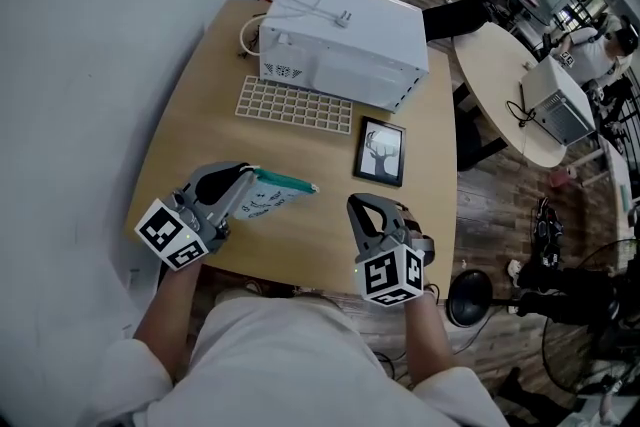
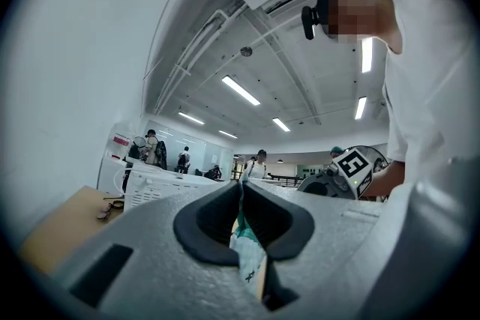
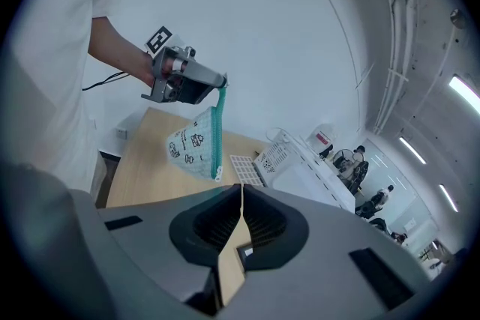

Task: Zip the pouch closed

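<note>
Teal zip [image 3: 217,133] runs down one edge of the pouch [image 3: 192,148]. In the right gripper view its two sides look drawn together along the whole visible run. A small white pull [image 3: 217,174] hangs at the low end, the end farthest from your left gripper [image 3: 220,86]. From that I judge the zipping done, or all but done. I cannot see the short stretch right at the clamped end, so a gap there is not ruled out. What is left, as I read it, is to check that end and set the pouch down on the table [image 1: 190,130].

Your left gripper is clenched on the pouch. In its own view, printed fabric and a strip of teal are pinched between the pads [image 2: 214,225], and a fold of the fabric shows in the hollow behind them. It grips the top corner, at one end of the zip. The pouch hangs from it in the air above the near part of the table, and it appears to touch nothing else. In the head view it sticks out from the tips toward your right.

Your right gripper [image 1: 360,211] is closed on nothing: its jaws meet, and only the table shows past them. It sits well apart from the pouch, out beyond the pouch's free end, so the pull is nearer to it than the clamped corner is. Neither gripper is on the pull.
</note>
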`<act>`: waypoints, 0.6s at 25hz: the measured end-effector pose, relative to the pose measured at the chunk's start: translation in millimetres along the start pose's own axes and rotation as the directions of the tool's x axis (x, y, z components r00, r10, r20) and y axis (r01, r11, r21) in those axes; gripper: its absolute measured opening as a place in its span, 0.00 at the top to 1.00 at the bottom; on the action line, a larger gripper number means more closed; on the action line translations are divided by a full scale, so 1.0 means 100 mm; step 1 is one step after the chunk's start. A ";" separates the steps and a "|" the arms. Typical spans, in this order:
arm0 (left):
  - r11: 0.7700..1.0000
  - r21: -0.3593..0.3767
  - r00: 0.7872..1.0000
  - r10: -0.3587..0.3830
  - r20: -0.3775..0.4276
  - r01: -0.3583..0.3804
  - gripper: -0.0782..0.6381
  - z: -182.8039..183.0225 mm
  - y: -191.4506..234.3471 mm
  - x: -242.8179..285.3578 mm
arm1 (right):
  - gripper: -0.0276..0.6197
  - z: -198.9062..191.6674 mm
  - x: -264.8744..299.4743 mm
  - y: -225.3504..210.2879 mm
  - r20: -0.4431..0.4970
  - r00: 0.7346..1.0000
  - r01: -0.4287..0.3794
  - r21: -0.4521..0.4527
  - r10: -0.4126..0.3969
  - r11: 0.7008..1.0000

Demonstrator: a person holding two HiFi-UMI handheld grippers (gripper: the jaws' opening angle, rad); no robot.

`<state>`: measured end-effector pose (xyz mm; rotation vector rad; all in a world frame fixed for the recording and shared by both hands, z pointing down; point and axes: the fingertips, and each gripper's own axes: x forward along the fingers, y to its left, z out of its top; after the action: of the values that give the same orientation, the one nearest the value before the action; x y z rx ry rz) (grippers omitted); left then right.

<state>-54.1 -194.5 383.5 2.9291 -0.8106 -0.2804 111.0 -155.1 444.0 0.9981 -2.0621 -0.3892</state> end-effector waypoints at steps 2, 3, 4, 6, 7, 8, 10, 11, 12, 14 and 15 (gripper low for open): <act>0.999 0.015 1.000 0.029 -0.011 -0.029 0.86 -0.01 0.06 -0.03 | 0.94 -0.02 0.00 -0.02 0.000 1.000 0.010 0.019 -0.010 1.000; 0.998 0.026 0.998 0.053 -0.019 -0.053 0.86 -0.01 0.11 -0.05 | 0.94 -0.03 -0.01 -0.04 0.002 1.000 0.015 0.033 -0.015 0.999; 0.996 0.040 0.996 0.082 -0.027 -0.081 0.86 0.00 0.17 -0.08 | 0.94 -0.04 -0.01 -0.06 0.006 1.000 0.020 0.052 -0.021 0.998; 0.990 0.060 0.991 0.132 -0.033 -0.130 0.86 0.02 0.29 -0.13 | 0.94 -0.05 -0.03 -0.12 0.019 0.999 0.034 0.100 -0.036 0.994; 0.987 0.064 0.988 0.151 -0.031 -0.149 0.86 0.04 0.34 -0.16 | 0.94 -0.06 -0.04 -0.16 0.025 0.999 0.043 0.125 -0.046 0.991; 0.984 0.067 0.986 0.166 -0.028 -0.164 0.86 0.06 0.37 -0.18 | 0.94 -0.06 -0.05 -0.19 0.030 0.998 0.052 0.150 -0.057 0.987; 0.979 0.078 0.981 0.192 -0.026 -0.189 0.86 0.09 0.43 -0.23 | 0.94 -0.08 -0.08 -0.26 0.040 0.996 0.072 0.196 -0.081 0.978; 0.976 0.084 0.979 0.203 -0.027 -0.200 0.86 0.10 0.44 -0.24 | 0.94 -0.09 -0.10 -0.30 0.047 0.994 0.081 0.217 -0.094 0.973; 0.974 0.089 0.977 0.212 -0.028 -0.209 0.86 0.11 0.45 -0.25 | 0.94 -0.09 -0.12 -0.34 0.055 0.993 0.091 0.237 -0.107 0.967; 0.970 0.097 0.973 0.228 -0.024 -0.225 0.86 0.14 0.46 -0.27 | 0.95 -0.11 -0.18 -0.43 0.067 0.989 0.112 0.281 -0.136 0.953; 0.968 0.100 0.972 0.235 -0.021 -0.232 0.86 0.15 0.46 -0.27 | 0.95 -0.12 -0.21 -0.47 0.069 0.986 0.122 0.307 -0.149 0.944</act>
<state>-102.8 -220.4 378.9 2.8771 -1.1833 -0.1786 152.5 -168.4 414.4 1.3322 -2.1845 -0.1936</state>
